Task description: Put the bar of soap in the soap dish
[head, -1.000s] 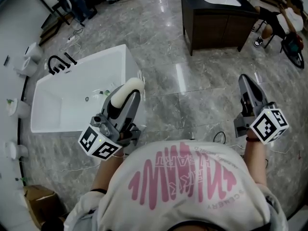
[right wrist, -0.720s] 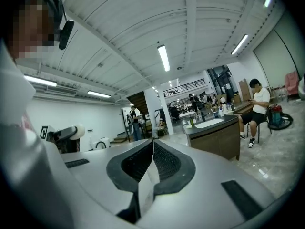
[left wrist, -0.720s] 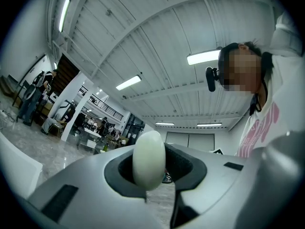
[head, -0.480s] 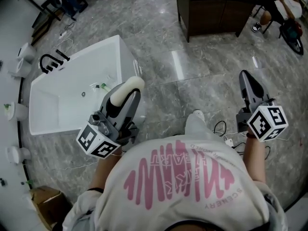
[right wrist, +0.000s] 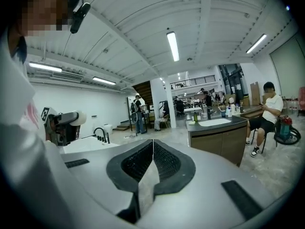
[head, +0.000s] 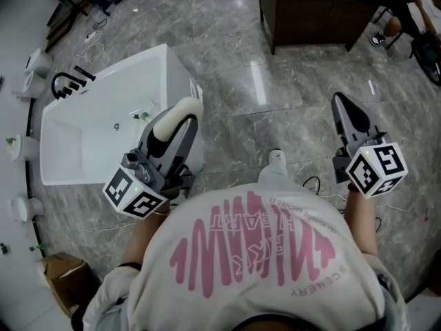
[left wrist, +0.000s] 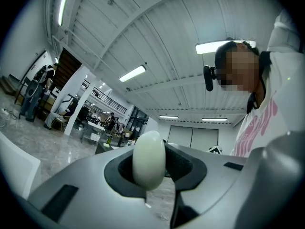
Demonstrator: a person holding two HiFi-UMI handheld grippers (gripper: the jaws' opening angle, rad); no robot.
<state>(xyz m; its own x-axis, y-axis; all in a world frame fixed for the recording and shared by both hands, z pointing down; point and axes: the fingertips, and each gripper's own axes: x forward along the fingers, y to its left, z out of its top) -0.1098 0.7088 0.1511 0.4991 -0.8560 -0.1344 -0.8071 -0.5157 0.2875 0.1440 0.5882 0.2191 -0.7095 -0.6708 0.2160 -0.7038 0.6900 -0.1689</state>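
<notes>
My left gripper (head: 185, 110) is shut on an oval, cream-white bar of soap (head: 187, 107), held above the near right corner of the white bathtub (head: 83, 143). In the left gripper view the bar of soap (left wrist: 148, 160) stands upright between the dark pads, tilted toward the ceiling. My right gripper (head: 343, 107) hangs over the marble floor at the right, its jaws pressed together with nothing between them (right wrist: 152, 163). No soap dish can be made out in these views.
A dark wooden vanity (head: 313, 16) with a white basin (right wrist: 217, 122) stands ahead. A black faucet (head: 67, 83) sits at the tub's far end. Cables (head: 318, 185) lie on the floor. A seated person (right wrist: 268, 113) is beside the vanity, and a cardboard box (head: 58, 276) at lower left.
The view has shifted forward: the vanity top has slid out at the upper edge, and a foot now shows ahead. Both grippers keep their hold and pose.
</notes>
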